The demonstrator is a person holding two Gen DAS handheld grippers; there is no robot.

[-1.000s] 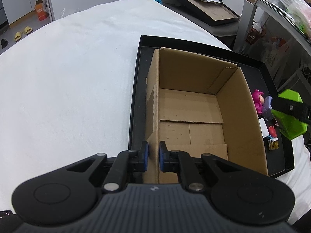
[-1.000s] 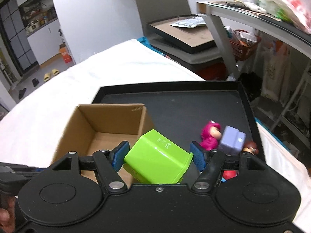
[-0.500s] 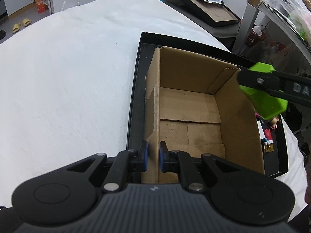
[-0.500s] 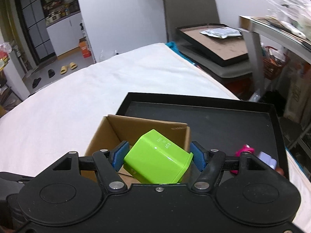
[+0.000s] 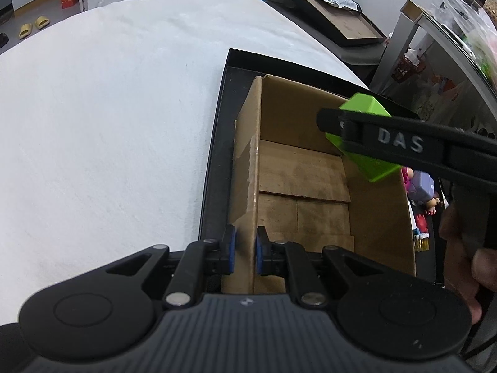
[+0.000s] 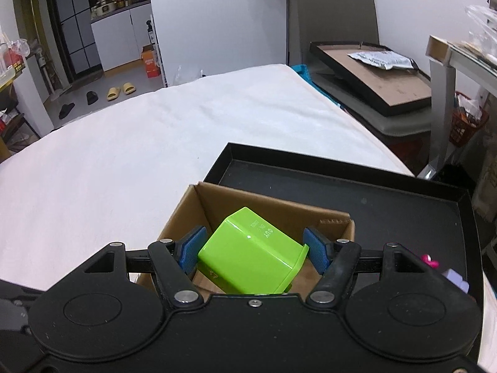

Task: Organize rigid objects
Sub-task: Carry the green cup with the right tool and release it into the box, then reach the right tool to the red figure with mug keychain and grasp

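An open, empty cardboard box (image 5: 304, 180) stands in a black tray (image 5: 214, 168). My left gripper (image 5: 243, 245) is shut on the box's near left wall, with a blue pad on each side of the cardboard. My right gripper (image 6: 253, 248) is shut on a lime green plastic container (image 6: 248, 258), held tilted above the box (image 6: 267, 205). In the left wrist view the green container (image 5: 363, 108) hangs over the box's far right corner. A pink figure and a purple block (image 5: 419, 183) lie in the tray to the right of the box.
The tray (image 6: 372, 205) sits on a white cloth-covered table (image 5: 108, 124). More small toys (image 5: 421, 220) lie by the box's right wall. A person's hand (image 5: 466, 264) holds the right gripper. A chair bearing a black frame (image 6: 372, 74) and a metal shelf (image 5: 435, 31) stand beyond the table.
My right gripper has carried the green container left, from beside the toys to above the box's opening. The left gripper has kept its hold on the box wall.
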